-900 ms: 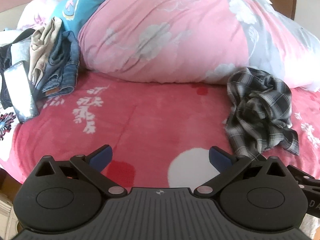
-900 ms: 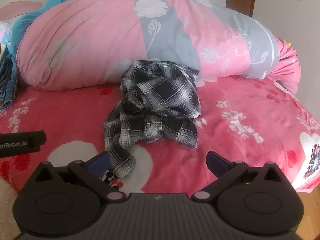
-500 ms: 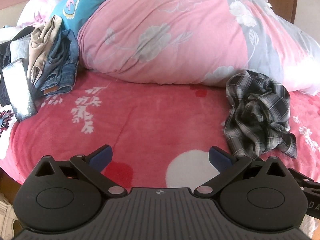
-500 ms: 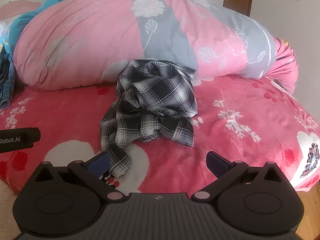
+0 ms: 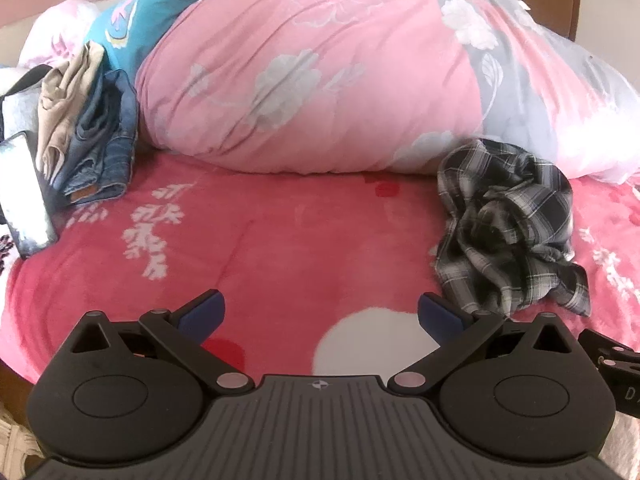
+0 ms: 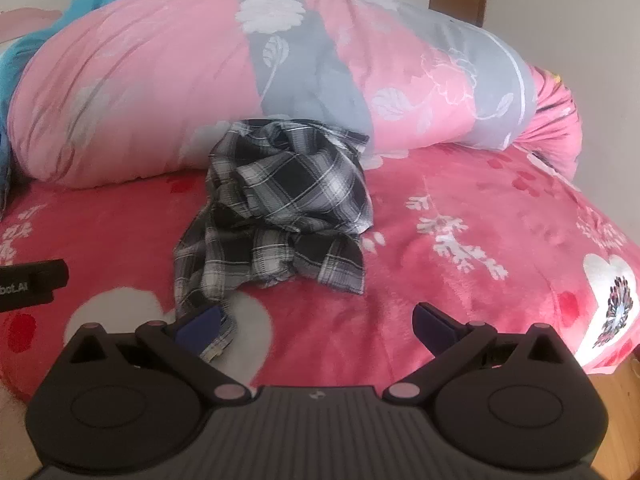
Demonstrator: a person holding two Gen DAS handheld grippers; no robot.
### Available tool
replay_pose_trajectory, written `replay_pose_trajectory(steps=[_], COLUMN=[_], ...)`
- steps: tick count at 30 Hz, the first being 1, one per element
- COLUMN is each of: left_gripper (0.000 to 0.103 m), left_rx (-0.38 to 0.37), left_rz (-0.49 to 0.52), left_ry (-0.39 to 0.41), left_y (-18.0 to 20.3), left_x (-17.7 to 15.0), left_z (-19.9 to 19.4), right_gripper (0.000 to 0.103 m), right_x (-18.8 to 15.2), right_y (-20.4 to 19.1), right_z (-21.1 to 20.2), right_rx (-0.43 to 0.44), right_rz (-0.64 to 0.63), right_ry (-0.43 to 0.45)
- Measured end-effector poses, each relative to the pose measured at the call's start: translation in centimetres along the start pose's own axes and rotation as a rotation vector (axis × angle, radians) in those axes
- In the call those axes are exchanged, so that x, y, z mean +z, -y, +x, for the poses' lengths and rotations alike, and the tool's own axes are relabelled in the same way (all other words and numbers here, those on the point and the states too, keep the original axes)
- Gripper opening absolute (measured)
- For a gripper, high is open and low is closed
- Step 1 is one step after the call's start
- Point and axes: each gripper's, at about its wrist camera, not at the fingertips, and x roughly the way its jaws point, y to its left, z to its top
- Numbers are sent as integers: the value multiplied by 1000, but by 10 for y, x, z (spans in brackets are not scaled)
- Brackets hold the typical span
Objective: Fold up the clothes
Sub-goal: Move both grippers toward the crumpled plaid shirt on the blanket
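Note:
A crumpled black-and-white plaid shirt (image 6: 276, 216) lies on the red floral blanket (image 6: 460, 272), its back edge against the rolled quilt. In the left wrist view the same shirt (image 5: 508, 224) sits at the right. My right gripper (image 6: 316, 322) is open near the bed's front edge, its left fingertip over the shirt's near hem, nothing between the fingers. My left gripper (image 5: 320, 312) is open over bare blanket (image 5: 260, 248), left of the shirt.
A big pink and grey floral quilt (image 5: 320, 80) is rolled along the back of the bed. Folded jeans (image 5: 104, 148) and a beige garment (image 5: 64, 100) are piled at the left, with a silvery flat object (image 5: 24, 196) beside them. Wooden floor (image 6: 616, 392) shows past the bed's right edge.
Both grippers have drifted slightly forward and to the right, so the shirt sits a little further left in both views. Both stay open.

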Motion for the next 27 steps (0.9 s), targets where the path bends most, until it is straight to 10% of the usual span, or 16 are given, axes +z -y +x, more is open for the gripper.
replay_pose_trajectory(steps=[27], left_gripper=[103], left_rx=[-50], left_rz=[10], left_ry=[-7], left_y=[1], left_x=[7], left_z=[44], right_gripper=[103], right_x=[20], right_y=[-9], right_z=[12], right_rx=[-51], right_rz=[-71], right_ry=[60])
